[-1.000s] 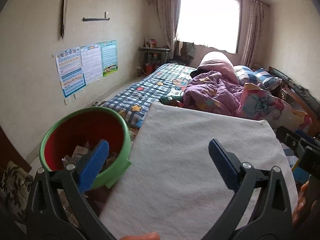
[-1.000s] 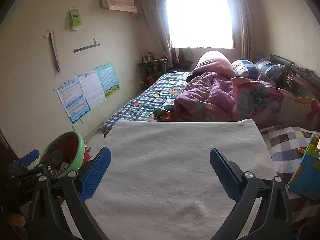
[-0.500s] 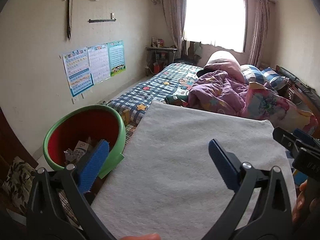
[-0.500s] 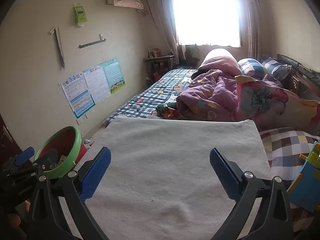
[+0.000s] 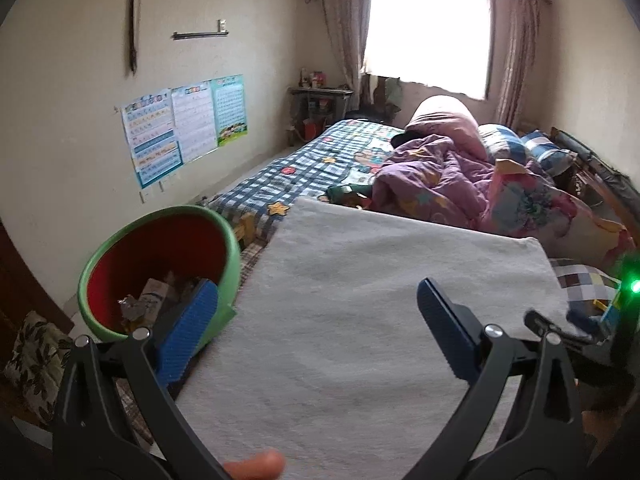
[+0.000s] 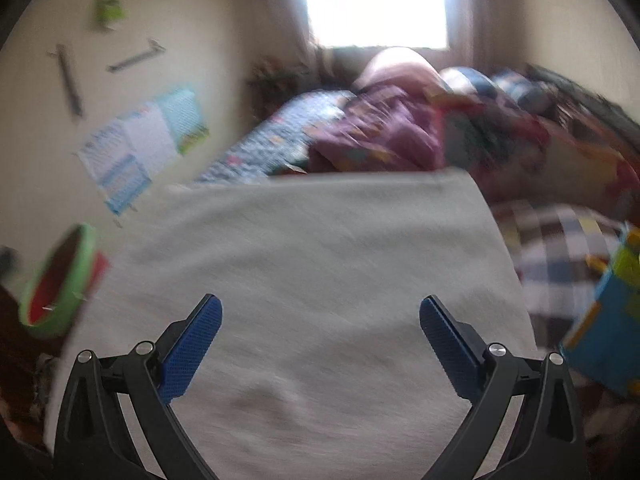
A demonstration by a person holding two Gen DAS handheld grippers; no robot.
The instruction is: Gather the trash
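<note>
A green bin with a red inside (image 5: 160, 268) stands at the left of the white towel (image 5: 360, 300); crumpled wrappers and paper scraps (image 5: 146, 300) lie in its bottom. My left gripper (image 5: 318, 316) is open and empty above the towel, its left fingertip in front of the bin's rim. In the blurred right wrist view the same bin (image 6: 60, 284) sits at the far left. My right gripper (image 6: 320, 328) hangs open and empty over the towel (image 6: 320, 260). The right gripper's body with a green light (image 5: 628, 292) shows at the left view's right edge.
Beyond the towel lies a bed with a checked blue sheet (image 5: 316, 160), a purple quilt (image 5: 440, 180) and pillows (image 5: 520, 148). A blue and yellow toy (image 6: 608, 312) sits at the right. Posters (image 5: 180, 124) hang on the left wall. A fingertip (image 5: 256, 464) shows at the bottom.
Both grippers have pulled back and up, so the bin looks smaller and lower left. The right wrist view is now blurred by fast motion and tilted. Both stayed open.
</note>
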